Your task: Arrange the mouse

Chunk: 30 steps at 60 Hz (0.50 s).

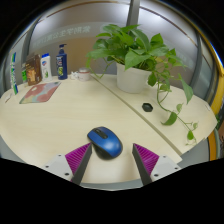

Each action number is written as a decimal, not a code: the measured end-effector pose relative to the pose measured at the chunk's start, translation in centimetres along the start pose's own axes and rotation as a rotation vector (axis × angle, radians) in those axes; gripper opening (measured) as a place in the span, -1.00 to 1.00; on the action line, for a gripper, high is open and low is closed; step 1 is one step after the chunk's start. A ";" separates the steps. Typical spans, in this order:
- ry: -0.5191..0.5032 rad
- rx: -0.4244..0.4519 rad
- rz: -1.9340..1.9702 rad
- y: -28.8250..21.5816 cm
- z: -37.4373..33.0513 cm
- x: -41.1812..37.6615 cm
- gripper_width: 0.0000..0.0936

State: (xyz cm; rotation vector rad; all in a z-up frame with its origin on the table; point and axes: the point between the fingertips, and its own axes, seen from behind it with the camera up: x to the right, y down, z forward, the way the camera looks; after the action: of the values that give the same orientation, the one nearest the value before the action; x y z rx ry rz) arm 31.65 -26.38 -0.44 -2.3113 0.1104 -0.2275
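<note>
A blue computer mouse (105,141) with a dark scroll wheel lies on the pale wooden table (60,125). It sits between my two fingers, near their tips, angled with its front toward the left. My gripper (112,152) is open, with a gap between each magenta pad (147,156) and the mouse. The mouse rests on the table on its own.
A potted green plant (135,62) in a white pot stands beyond the mouse to the right, its vines trailing over the table. At the far left are bottles and boxes (48,67) and a reddish booklet (40,92). A seam runs diagonally across the table.
</note>
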 end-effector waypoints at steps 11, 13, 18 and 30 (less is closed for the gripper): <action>-0.012 0.018 0.023 -2.2 3.0 1.3 0.66; -0.020 0.020 0.032 -2.4 3.5 1.4 0.60; -0.060 0.019 0.055 -2.9 4.3 0.9 0.30; -0.044 0.038 0.033 -3.3 4.5 0.7 -0.10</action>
State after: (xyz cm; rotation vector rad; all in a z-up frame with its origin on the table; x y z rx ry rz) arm 33.21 -21.01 -0.90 -2.2737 0.1212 -0.1605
